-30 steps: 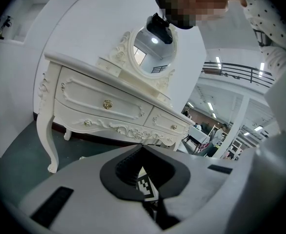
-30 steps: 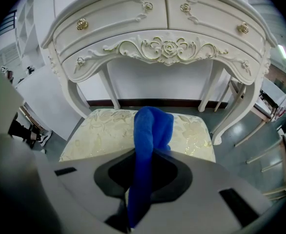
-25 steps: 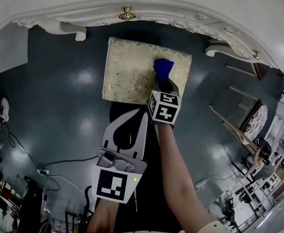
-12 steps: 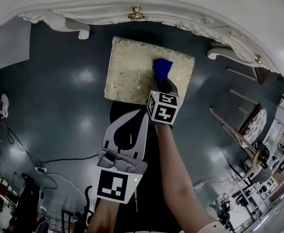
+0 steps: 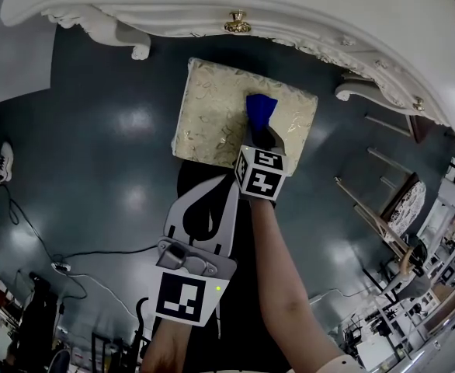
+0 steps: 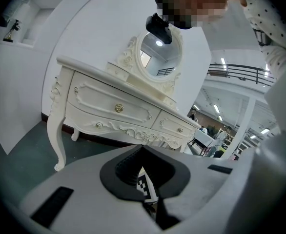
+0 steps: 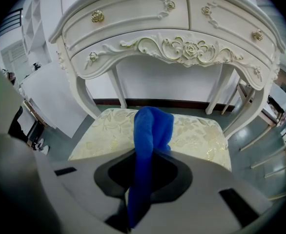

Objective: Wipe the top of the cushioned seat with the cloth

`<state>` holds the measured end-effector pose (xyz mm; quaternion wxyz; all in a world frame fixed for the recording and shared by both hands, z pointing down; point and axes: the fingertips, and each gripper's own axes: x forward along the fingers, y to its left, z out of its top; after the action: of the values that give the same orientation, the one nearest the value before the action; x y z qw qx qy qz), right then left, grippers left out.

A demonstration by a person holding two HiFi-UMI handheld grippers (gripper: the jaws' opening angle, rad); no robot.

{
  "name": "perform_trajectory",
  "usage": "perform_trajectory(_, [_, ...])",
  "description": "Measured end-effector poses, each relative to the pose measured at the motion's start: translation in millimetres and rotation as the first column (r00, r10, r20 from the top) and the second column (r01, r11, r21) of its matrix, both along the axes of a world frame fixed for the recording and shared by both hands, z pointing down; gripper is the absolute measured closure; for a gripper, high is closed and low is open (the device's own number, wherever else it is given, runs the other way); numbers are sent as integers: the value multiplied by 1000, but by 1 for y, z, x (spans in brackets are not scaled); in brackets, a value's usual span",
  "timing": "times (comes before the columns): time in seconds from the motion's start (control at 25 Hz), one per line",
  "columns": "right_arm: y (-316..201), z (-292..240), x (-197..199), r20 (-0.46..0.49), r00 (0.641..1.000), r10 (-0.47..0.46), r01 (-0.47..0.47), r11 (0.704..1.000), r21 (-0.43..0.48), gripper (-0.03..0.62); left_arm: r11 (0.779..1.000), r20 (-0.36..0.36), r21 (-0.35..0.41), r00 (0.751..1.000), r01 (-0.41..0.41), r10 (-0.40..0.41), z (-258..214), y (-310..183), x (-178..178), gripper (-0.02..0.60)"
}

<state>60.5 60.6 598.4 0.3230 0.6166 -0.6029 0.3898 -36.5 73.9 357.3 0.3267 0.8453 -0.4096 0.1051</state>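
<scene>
Head view from above, steeply down onto the cushioned seat (image 5: 212, 107), right gripper view low, close over that seat, facing the white dressing table (image 7: 133, 13), left gripper view farther back, tilted upward, all three sharing the table.

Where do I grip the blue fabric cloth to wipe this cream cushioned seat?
Hold the blue cloth by its gathered near end, coming from the front of the cushioned seat, as the right gripper does: bunched lengthwise, its loose end extends over the top.
</scene>
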Motion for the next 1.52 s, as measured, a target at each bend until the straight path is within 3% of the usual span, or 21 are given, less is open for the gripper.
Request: perform_trajectory(1.52, [-20,-2,-59,57,997,-60,58,998,36,530,997,7,4,997,71,-71,1,-6,-32,583])
